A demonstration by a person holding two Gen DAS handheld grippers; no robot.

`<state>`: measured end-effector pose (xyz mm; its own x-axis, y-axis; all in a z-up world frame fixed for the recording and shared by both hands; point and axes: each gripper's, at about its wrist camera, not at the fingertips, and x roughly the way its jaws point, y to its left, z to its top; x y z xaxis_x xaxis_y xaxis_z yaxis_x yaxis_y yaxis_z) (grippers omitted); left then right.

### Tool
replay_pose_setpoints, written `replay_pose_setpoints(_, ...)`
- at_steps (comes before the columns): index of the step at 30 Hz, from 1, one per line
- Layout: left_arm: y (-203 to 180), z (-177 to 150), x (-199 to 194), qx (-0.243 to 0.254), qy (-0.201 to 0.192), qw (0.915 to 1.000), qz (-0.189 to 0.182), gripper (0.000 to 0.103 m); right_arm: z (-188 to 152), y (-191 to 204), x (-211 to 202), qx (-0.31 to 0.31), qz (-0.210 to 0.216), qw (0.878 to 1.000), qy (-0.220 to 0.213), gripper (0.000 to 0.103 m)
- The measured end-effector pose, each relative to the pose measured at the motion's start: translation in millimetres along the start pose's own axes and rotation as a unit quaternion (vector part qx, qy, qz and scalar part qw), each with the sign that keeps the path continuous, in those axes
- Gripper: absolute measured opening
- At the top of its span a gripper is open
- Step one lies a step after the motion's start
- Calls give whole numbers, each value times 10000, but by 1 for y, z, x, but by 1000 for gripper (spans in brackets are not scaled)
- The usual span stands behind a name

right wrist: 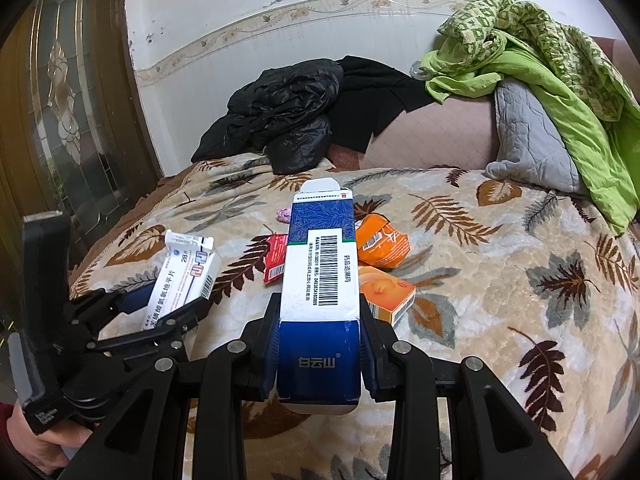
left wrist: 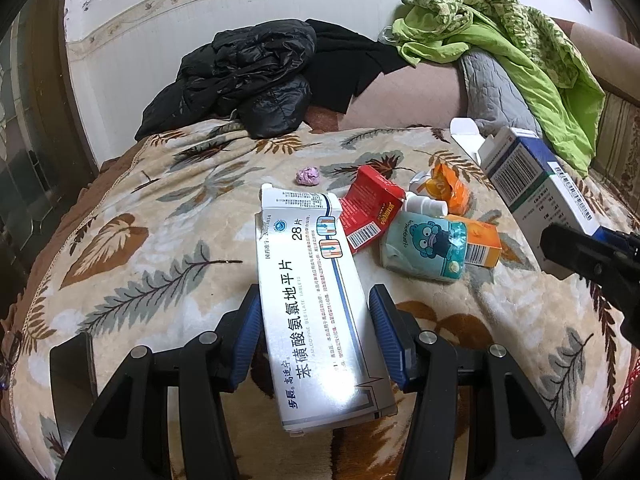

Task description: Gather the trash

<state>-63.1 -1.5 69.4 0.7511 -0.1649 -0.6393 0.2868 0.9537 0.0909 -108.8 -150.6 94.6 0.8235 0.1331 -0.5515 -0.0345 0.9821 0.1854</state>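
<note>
My left gripper (left wrist: pixel 316 300) is shut on a long white medicine box (left wrist: pixel 312 300), held above the leaf-patterned blanket (left wrist: pixel 152 248); it also shows in the right wrist view (right wrist: pixel 180 280). My right gripper (right wrist: pixel 320 320) is shut on a blue-and-white medicine box (right wrist: pixel 320 272), also seen in the left wrist view (left wrist: pixel 532 176). On the blanket lie a red box (left wrist: pixel 370 208), an orange wrapper (left wrist: pixel 452 190), an orange box (left wrist: pixel 482 244), a teal cartoon pouch (left wrist: pixel 424 246), a small white bottle (left wrist: pixel 426 204) and a crumpled purple scrap (left wrist: pixel 308 176).
A black jacket (left wrist: pixel 244 84) and black cloth (left wrist: pixel 352 64) lie at the bed's far end. A green garment (left wrist: pixel 512 40) drapes over a grey quilted pillow (left wrist: pixel 492 88) at right. A wooden glass door (right wrist: pixel 60 120) stands left.
</note>
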Motion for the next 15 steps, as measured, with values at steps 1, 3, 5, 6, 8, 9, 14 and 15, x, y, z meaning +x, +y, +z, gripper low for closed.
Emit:
replay_pose_setpoints(1,0,0,0,10,0,10000,-2,52,0,0,0,6,6,10000,-1,36)
replay_pose_setpoints(3,-1,0,1,16,-7,10000,0,52,0,0,-1,12,10,10000,-5,36)
replay_pose_setpoints(5,-1,0,1,22,-2,10000,-13,52,0,0,-1,19,14,10000,-13,36)
replay_pose_setpoints(6,-2,0,1,23,1,10000,-13,52,0,0,-1,13,11,10000,-7,36)
replay_pose_setpoints(8,-2,-1,2,35,10,10000,-27,52,0,0,-1,9,3,10000,-7,36)
replay_pose_setpoints(9,-2,-1,2,36,7,10000,-30,52,0,0,0,11,3,10000,-5,36)
replay_pose_setpoints(14,-1,0,1,17,-15,10000,-50,52,0,1,1,11,-5,10000,11,36)
replay_pose_setpoints(15,0,0,1,13,-16,10000,-47,52,0,1,1,9,-5,10000,13,36)
